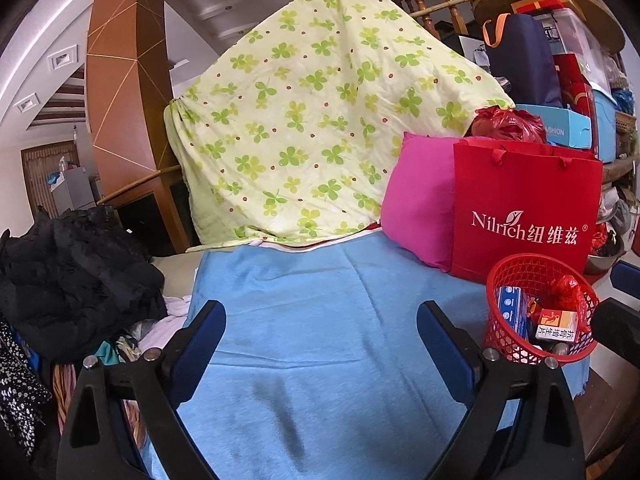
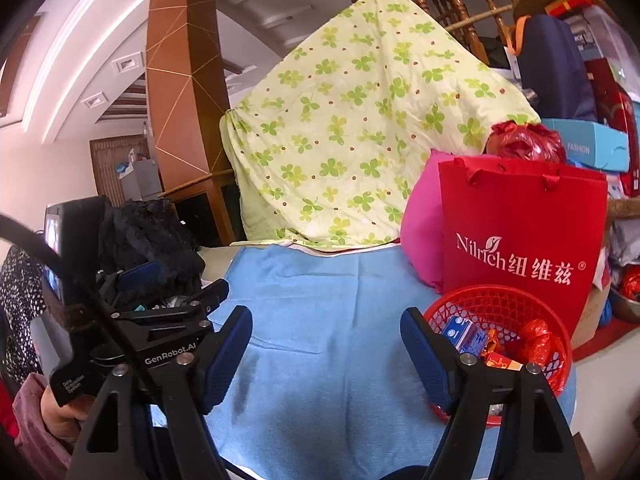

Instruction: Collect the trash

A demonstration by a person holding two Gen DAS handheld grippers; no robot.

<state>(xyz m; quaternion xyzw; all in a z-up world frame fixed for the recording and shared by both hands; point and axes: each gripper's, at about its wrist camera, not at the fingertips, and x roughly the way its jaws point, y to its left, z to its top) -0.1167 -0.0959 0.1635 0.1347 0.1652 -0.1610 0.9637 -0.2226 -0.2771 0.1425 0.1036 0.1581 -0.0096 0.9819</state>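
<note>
- Heap of black lacy fabric (image 1: 76, 276) at far left, beside the pale blue towel-like cloth (image 1: 320, 312); liable to snag a finger if either tool swings wide.
- Left gripper (image 1: 320, 344): fingers wide apart, nothing between them, poised over bare blue cloth.
- Right gripper (image 2: 326, 354): fingers likewise spread and empty; right finger overlapping the basket rim in view, so a careless sweep risks tipping the light basket off the cloth's edge.
- Red paper carrier bag with white lettering (image 1: 524, 220), upright behind the basket, crumpled red plastic (image 1: 508, 124) showing above its mouth; prone to toppling if nudged.
- Round red plastic mesh basket (image 1: 516, 272) at right: collected trash inside, namely a blue carton (image 1: 510, 310), an orange-and-white medicine box (image 1: 558, 322) and a red crinkled wrapper (image 1: 568, 288).
- No loose trash visible on the cloth.
</note>
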